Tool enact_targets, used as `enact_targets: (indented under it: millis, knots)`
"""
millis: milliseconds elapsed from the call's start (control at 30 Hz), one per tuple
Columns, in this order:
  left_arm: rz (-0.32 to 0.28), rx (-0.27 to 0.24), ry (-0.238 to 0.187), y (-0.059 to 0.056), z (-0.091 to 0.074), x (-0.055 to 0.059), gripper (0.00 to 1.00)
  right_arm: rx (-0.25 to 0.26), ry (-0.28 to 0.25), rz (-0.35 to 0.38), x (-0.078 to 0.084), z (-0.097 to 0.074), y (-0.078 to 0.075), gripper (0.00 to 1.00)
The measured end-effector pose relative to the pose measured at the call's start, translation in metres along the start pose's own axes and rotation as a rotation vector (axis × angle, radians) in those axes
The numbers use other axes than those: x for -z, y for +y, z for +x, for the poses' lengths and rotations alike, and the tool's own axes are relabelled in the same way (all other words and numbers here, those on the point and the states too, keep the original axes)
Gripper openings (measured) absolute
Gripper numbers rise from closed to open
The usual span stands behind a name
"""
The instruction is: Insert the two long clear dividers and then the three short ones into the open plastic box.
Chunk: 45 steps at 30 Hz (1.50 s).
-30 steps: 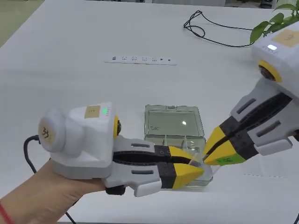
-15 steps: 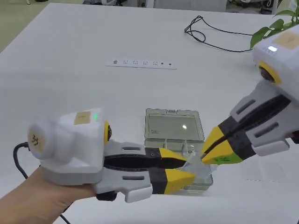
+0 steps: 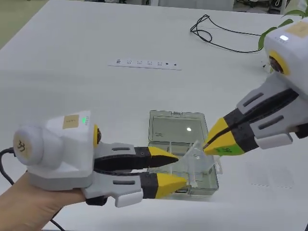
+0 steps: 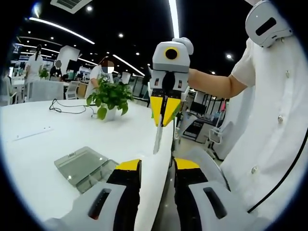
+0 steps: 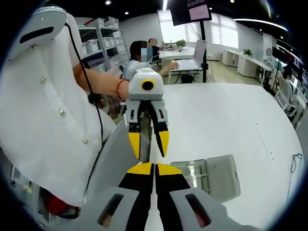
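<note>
Clear divider [image 3: 195, 153] hangs tilted over the open box [image 3: 174, 127] in the head view. The right gripper [image 3: 210, 146] pinches its upper end, jaws pressed together on it. At lower left the left gripper [image 3: 174, 168] has its jaws spread, tips just beside the divider's lower end; whether they touch it I cannot tell. The box sits on the white counter [image 3: 72, 57] with its lid flat behind, and some partitions look seated in the tray (whether the held one is long or short: cannot tell). Well apart at the back are a power strip [image 3: 144, 63] and a cable [image 3: 216, 33].

Left gripper view: own jaws spread, with the divider running down between them and no clear contact on either side. The right gripper clamps its far end. Box low left, plant [image 4: 108, 98] behind.

Right gripper view: own jaws closed on the divider's thin edge. The left gripper faces it, jaws apart; box lower right.

Risks: held by one end only, the divider may swivel in the pinch and meet the slots crooked. Forced down, it could jam or flex, or it could shove the light box, since nothing pins it. An off-centre squeeze from the left gripper could twist it out of the right gripper's hold.

Writing: a mark [image 3: 21, 145] on the left gripper's round end reads like "33". The tan sticker [image 3: 71, 121] on its top and the green tag [image 3: 226, 151] on the right gripper are too small to read.
</note>
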<state>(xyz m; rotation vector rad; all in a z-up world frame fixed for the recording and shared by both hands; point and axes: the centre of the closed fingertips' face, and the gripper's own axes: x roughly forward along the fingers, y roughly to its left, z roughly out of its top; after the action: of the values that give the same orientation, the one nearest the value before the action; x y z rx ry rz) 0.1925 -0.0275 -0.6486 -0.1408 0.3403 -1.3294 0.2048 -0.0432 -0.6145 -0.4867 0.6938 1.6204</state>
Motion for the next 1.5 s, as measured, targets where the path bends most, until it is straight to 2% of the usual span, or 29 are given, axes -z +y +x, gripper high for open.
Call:
enact_targets:
  millis: [300,467,633,900,967,1100,1200,1300,1500]
  knots:
    - [0.014,-0.091,0.038,0.024,-0.016,0.015,0.38,0.070,0.015,0.025,0.007,0.012,-0.032,0.02]
    - [0.011,-0.138,0.055,0.035,-0.027,0.023,0.47,0.109,0.037,0.025,0.014,0.027,-0.055,0.02]
    - [0.019,-0.169,0.082,0.044,-0.035,0.033,0.57,0.109,0.053,0.018,0.019,0.043,-0.069,0.02]
    - [0.024,-0.203,0.119,0.052,-0.043,0.049,0.75,0.102,0.077,0.021,0.033,0.071,-0.083,0.02]
    - [0.009,-0.209,0.120,0.053,-0.044,0.052,0.80,0.099,0.081,0.025,0.037,0.077,-0.085,0.02]
    - [0.007,-0.219,0.118,0.055,-0.046,0.054,0.87,0.100,0.085,0.027,0.046,0.087,-0.092,0.02]
    - [0.004,-0.230,0.117,0.057,-0.047,0.055,0.94,0.095,0.082,0.025,0.048,0.094,-0.092,0.02]
    - [0.003,-0.231,0.118,0.058,-0.047,0.056,0.96,0.086,0.092,0.014,0.057,0.103,-0.095,0.02]
    - [0.001,-0.233,0.124,0.059,-0.046,0.058,1.00,0.079,0.095,0.012,0.059,0.110,-0.092,0.02]
